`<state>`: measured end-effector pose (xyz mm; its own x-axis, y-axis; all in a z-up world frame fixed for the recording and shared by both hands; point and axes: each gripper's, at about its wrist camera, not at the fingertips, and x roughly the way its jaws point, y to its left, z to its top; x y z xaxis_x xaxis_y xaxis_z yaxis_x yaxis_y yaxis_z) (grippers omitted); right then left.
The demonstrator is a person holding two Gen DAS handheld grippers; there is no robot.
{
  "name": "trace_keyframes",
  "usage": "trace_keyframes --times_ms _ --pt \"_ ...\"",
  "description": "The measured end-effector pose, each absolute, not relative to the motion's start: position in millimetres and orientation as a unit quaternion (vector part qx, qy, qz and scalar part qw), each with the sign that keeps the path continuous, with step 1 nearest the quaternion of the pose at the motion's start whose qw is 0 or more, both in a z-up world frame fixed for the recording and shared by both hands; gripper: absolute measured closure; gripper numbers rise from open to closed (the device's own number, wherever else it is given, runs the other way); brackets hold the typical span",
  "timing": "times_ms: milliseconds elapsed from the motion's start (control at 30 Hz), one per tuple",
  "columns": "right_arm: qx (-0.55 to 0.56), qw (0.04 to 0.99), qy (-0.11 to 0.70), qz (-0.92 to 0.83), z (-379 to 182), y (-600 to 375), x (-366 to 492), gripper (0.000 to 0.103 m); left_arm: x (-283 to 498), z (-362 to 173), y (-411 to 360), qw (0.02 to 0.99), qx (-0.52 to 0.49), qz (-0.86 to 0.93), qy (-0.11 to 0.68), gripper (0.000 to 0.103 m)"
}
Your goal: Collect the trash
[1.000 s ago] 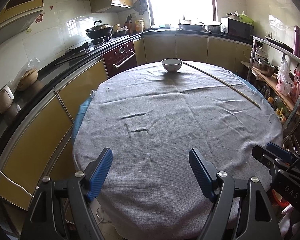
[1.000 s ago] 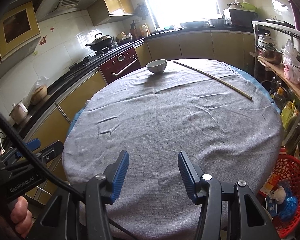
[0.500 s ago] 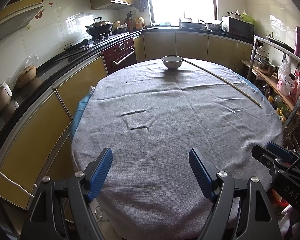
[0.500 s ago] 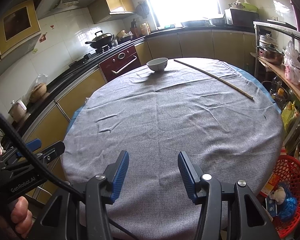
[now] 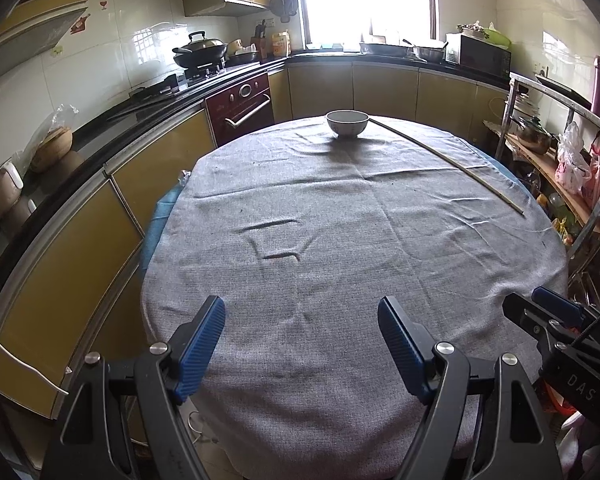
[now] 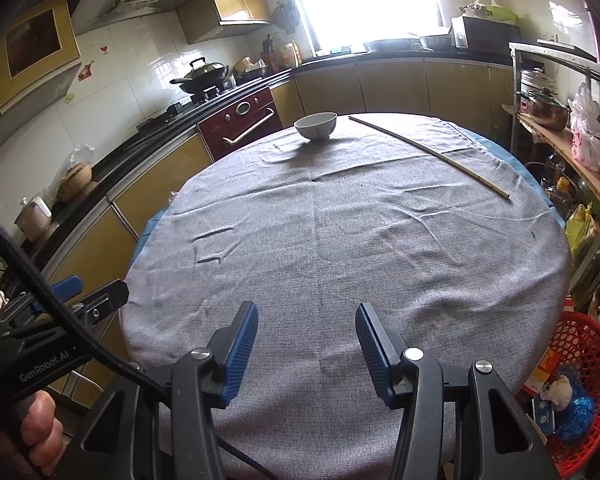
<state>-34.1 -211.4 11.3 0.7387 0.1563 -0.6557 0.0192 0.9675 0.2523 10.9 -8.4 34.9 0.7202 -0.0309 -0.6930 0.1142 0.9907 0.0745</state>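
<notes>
Almost nothing has changed in the last sec: your left gripper point(image 5: 300, 334) hovers wide open, empty, over the grey-clothed surface point(image 5: 340, 240). Right gripper point(image 6: 306, 338) sits half open, also empty. Trash lies in the red basket point(image 6: 580, 380) at far right; task looks not yet begun.

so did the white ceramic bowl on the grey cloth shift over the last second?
No. The white ceramic bowl sits at the same spot beside the thin wooden stick's far end; only the view drifts slightly.
</notes>
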Motion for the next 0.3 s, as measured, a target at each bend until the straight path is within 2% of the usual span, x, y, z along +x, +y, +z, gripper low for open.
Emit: trace_keyframes --times_ms 300 --pt "0.119 0.92 0.373 0.03 0.0 -216.4 -18.0 0.048 34.5 15.9 -7.6 0.915 0.048 -0.043 0.397 0.024"
